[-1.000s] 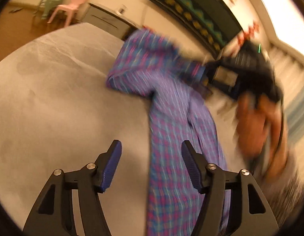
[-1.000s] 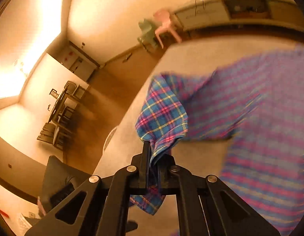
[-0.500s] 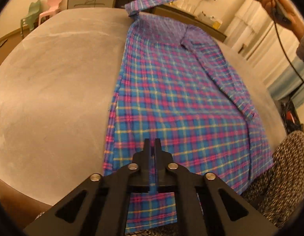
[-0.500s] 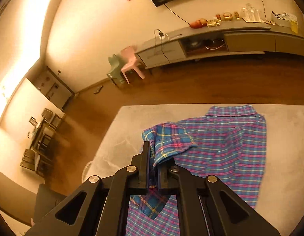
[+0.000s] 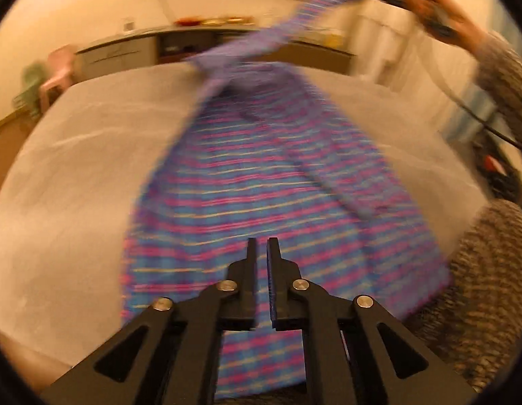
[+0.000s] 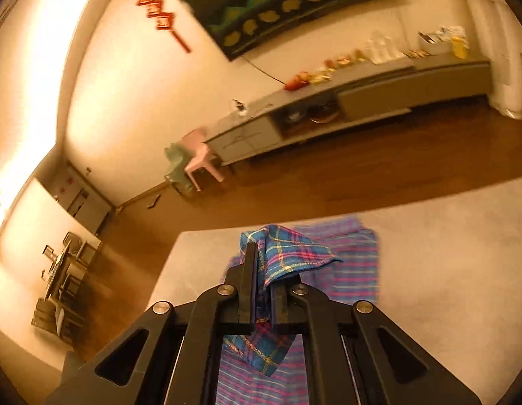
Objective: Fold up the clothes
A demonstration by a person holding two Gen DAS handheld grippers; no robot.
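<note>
The blue, pink and yellow plaid cotton shirt point(image 5: 271, 185) lies lengthwise on the grey felt-covered bench point(image 5: 75, 175), its hem reaching the near edge, with bare felt on both sides. The left hand-held gripper point(image 5: 262, 253) is clenched low over the hem; whether cloth sits between its narrow gap I cannot tell. The right hand-held gripper point(image 6: 263, 266) is grasping a sleeve end, lifted well above the bench. Brown wooden floor point(image 6: 379, 172) lies beyond the far edge.

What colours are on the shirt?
The shirt is blue plaid with pink and yellow lines, clearest in the right wrist view.
</note>
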